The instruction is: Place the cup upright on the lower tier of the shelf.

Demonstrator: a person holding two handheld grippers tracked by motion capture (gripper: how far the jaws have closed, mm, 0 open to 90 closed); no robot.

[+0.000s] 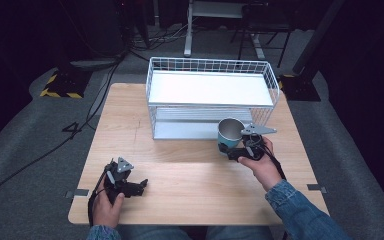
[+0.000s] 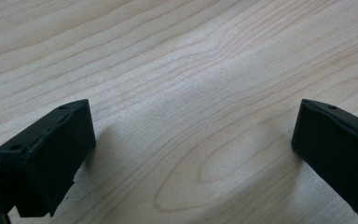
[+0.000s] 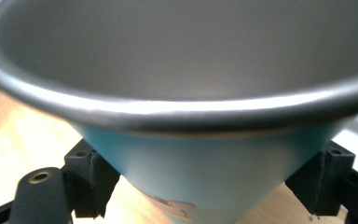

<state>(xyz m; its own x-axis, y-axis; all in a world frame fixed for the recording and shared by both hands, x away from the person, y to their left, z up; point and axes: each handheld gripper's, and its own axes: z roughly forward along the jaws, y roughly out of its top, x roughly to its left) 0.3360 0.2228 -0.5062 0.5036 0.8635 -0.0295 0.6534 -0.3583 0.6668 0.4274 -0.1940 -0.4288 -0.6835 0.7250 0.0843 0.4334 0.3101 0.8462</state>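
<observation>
Altogether: one cup, one rack, one bench, two hand-held grippers.
Cup count: one cup (image 1: pixel 229 131), teal outside, grey metal inside, upright with its mouth up.
Cup place: on the right half of the bench (image 1: pixel 180 175), just in front of the rack's lower shelf, toward its right end.
Cup close up: in the right gripper view the cup (image 3: pixel 205 163) sits between two black jaws, one against each side of its tapering wall; a patch of worn paint shows low on the wall.
Right hand-held gripper (image 1: pixel 236 150): clamped on the cup, one jaw each side, held by the right hand (image 1: pixel 261 165) in a denim sleeve.
Left hand-held gripper (image 1: pixel 135 186): jaws spread wide with bare wood between them, resting low over the bench's front left part, well apart from the cup.
Left close up: two black jaws at the frame's edges, nothing between them but wood grain.
Rack count: one white wire rack (image 1: pixel 211 95) with two shelves, standing at the bench's far side.
</observation>
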